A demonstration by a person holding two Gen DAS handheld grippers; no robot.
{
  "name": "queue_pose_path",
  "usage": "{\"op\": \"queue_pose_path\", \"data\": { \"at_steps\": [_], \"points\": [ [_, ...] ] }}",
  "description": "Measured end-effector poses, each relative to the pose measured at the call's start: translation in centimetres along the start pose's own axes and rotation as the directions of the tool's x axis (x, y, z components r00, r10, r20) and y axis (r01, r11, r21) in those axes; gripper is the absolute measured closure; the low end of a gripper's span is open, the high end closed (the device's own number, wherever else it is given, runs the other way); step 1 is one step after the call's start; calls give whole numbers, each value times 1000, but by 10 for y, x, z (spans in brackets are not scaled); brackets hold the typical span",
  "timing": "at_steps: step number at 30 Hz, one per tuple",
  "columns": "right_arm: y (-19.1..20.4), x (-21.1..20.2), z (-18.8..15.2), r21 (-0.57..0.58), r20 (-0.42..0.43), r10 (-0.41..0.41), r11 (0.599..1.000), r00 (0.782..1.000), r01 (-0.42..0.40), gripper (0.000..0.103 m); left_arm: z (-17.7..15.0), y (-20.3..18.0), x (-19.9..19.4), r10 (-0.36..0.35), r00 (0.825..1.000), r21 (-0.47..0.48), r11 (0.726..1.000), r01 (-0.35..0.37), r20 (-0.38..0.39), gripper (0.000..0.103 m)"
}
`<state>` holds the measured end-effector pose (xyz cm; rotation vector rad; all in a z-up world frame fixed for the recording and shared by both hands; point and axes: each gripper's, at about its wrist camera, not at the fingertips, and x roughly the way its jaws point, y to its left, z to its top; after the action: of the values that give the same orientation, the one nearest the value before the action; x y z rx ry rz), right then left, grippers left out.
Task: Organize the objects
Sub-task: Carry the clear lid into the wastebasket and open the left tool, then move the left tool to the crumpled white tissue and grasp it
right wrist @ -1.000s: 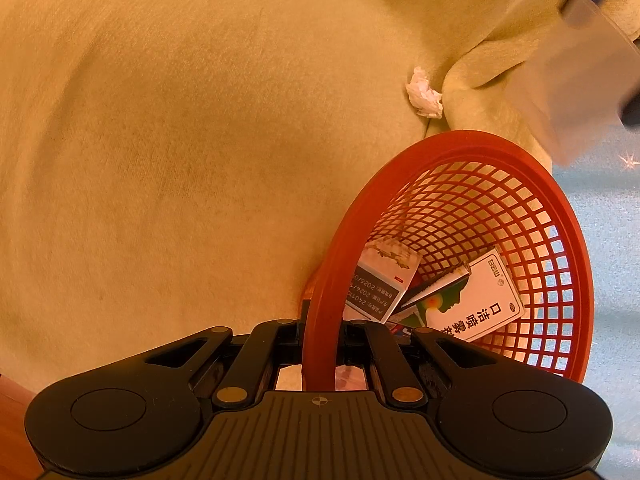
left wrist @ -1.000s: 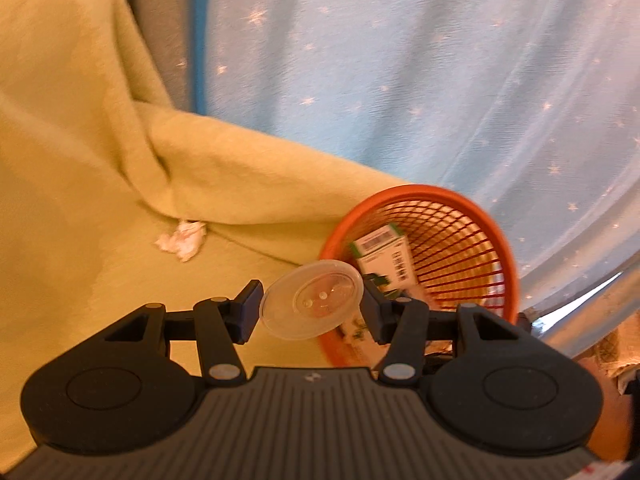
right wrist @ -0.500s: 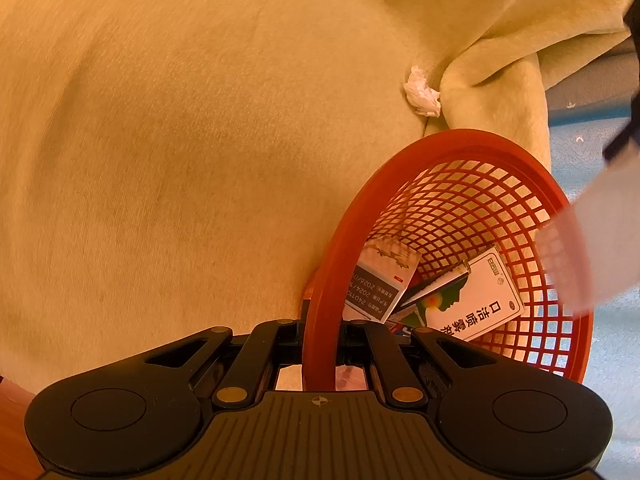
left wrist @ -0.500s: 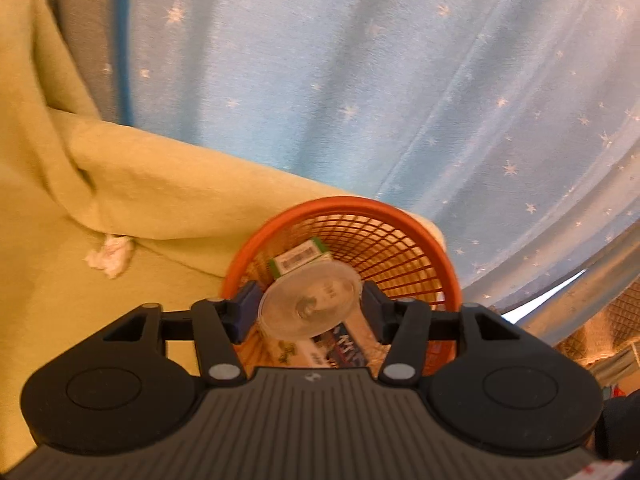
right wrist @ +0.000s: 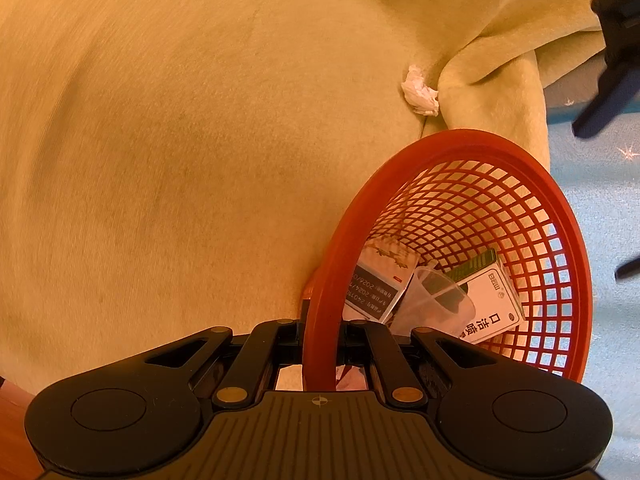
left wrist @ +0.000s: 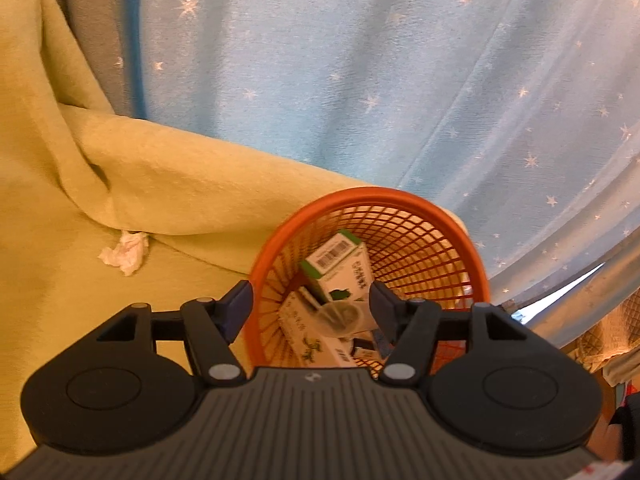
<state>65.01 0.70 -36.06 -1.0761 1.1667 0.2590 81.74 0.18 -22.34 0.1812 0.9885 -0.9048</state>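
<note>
An orange mesh basket (left wrist: 478, 264) (right wrist: 540, 184) rests on the yellow blanket. Inside it lie several medicine boxes (left wrist: 340, 268) (right wrist: 492, 304) and a clear plastic cup (left wrist: 340, 316) (right wrist: 432, 300) on its side. My left gripper (left wrist: 310, 306) hovers open above the basket mouth, nothing between its fingers. My right gripper (right wrist: 320, 328) is shut on the basket's near rim (right wrist: 320, 320), holding the basket tilted. Part of the left gripper (right wrist: 616, 60) shows dark at the right wrist view's upper right.
A crumpled white tissue (left wrist: 124, 254) (right wrist: 420, 94) lies on the yellow blanket (left wrist: 80, 220) (right wrist: 180, 140) near a fold. A pale blue star-patterned curtain (left wrist: 380, 80) hangs behind the basket. A bright window gap (left wrist: 560, 296) shows at the right.
The left gripper carried the clear cup over the basket, opened and let it go. The cup now lies inside among the boxes. The right gripper kept its hold on the rim.
</note>
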Motion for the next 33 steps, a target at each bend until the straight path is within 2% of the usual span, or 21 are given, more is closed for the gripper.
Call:
{"op": "queue_pose_path", "data": {
  "at_steps": [8,15,20,27,33],
  "points": [
    [-1,0,0,-2,-2,2,1000,1000,-2,102,-6,33,-5,85,996,8,996,-85,3,43],
    [-1,0,0,-2,-3,3,1000,1000,-3,102,-17,85,8,208,978,15,978,-208,-10,36],
    [-2,0,0,-1,-4,7,1000,1000,-7,102,-20,119,23,263,965,37,964,-263,-8,31],
    [-6,-1,0,17,-8,19,1000,1000,-19,102,-16,147,51,286,958,67,956,-286,5,20],
    [-8,-2,0,25,-3,30,999,1000,-30,102,-8,164,84,294,956,94,952,-292,1,17]
  ]
}}
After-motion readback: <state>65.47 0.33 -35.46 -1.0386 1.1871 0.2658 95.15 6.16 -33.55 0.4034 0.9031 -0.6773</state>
